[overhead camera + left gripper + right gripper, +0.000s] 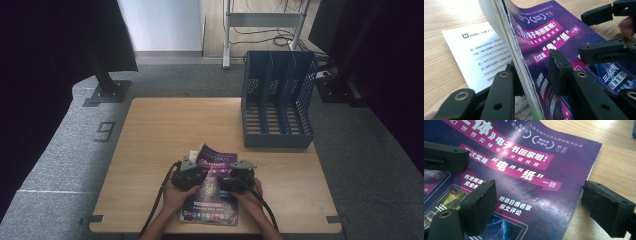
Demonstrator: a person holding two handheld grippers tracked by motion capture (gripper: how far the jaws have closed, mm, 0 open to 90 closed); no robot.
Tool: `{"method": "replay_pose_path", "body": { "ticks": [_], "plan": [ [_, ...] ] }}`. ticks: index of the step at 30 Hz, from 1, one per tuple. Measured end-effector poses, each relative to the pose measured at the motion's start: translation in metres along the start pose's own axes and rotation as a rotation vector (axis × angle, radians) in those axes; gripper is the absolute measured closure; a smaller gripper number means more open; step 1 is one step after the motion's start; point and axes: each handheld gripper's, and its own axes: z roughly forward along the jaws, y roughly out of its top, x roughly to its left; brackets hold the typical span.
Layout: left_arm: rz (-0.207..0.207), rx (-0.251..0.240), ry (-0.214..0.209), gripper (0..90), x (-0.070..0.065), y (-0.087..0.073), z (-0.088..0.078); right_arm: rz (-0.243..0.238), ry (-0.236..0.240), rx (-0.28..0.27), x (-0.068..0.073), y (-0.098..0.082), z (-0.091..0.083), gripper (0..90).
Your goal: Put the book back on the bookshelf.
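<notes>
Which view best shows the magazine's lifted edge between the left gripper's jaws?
The left gripper view: the magazine edge stands between its jaws. The high view shows it small under both grippers; the right gripper view shows its flat cover.

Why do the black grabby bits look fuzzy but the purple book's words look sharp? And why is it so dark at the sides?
In the left gripper view the near jaws blur while the magazine cover is sharp. In the right gripper view light glares off the wooden table. In the high view the room's sides are dark, the table lit.
</notes>
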Motion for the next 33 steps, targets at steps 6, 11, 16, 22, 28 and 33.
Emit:
{"method": "replay_pose_path", "body": {
  "ticks": [6, 11, 16, 22, 28, 33],
  "plan": [
    [0.003, 0.005, -0.005, 71.9, 0.001, 0.002, 0.001, 0.004, -0.002, 0.000, 0.000, 0.000, 0.000, 13.0],
    [0.025, -0.019, 0.003, 79.4, -0.003, 0.003, -0.002, 0.004, -0.001, 0.000, 0.000, 0.000, 0.000, 13.0],
    [0.035, -0.044, -0.001, 83.5, -0.005, 0.004, -0.004, 0.003, 0.000, 0.000, 0.000, 0.000, 0.000, 13.1],
    [0.056, -0.079, -0.004, 85.9, -0.009, 0.004, -0.008, -0.002, 0.009, 0.000, -0.001, 0.000, -0.001, 13.2],
    [0.062, -0.096, -0.008, 86.3, -0.011, 0.005, -0.010, -0.003, 0.016, -0.001, -0.002, 0.000, -0.001, 13.4],
    [0.064, -0.104, -0.017, 86.8, -0.011, 0.005, -0.012, -0.005, 0.026, 0.008, -0.004, 0.000, -0.002, 14.4]
  ]
}}
